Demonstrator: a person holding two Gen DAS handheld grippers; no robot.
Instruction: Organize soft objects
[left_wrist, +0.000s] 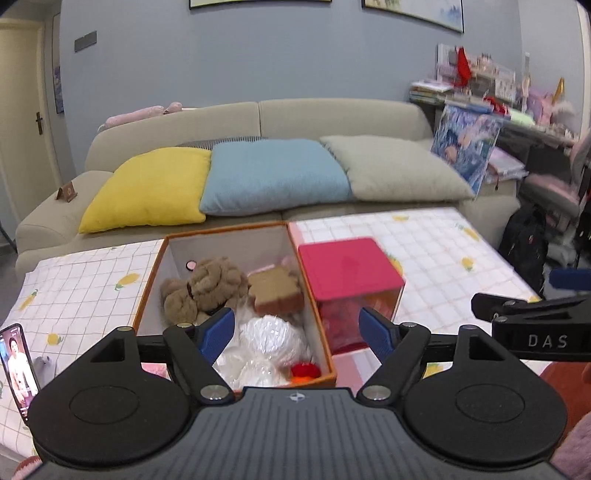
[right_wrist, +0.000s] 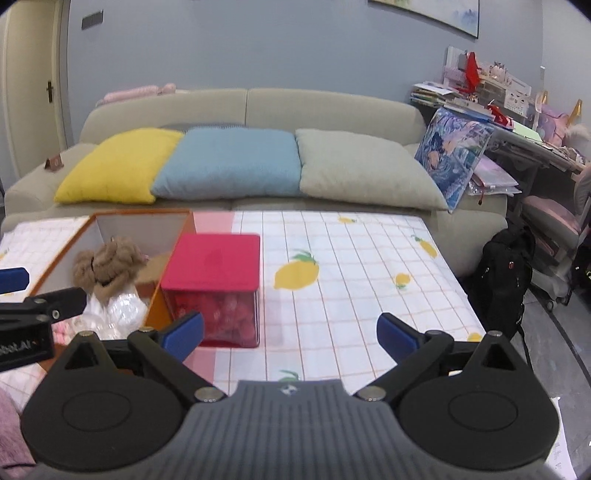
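Note:
An orange-rimmed open box (left_wrist: 147, 284) (right_wrist: 66, 247) on the table holds soft toys: a brown curly plush (left_wrist: 207, 288) (right_wrist: 110, 258), a toast-shaped plush (left_wrist: 275, 291), a white plush in clear wrap (left_wrist: 269, 339) and a small red-orange toy (left_wrist: 304, 371). A clear box with a red lid (left_wrist: 347, 264) (right_wrist: 214, 260) stands right of it, with red soft things inside. My left gripper (left_wrist: 297, 332) is open and empty above the orange box's near end. My right gripper (right_wrist: 290, 332) is open and empty over the tablecloth, right of the red-lidded box.
The table carries a lemon-print checked cloth (right_wrist: 351, 266). A phone (left_wrist: 18, 365) stands at its left edge. Behind is a beige sofa (left_wrist: 332, 110) with yellow, blue and grey cushions. A black backpack (right_wrist: 506, 273) and a cluttered desk (right_wrist: 517, 110) are to the right.

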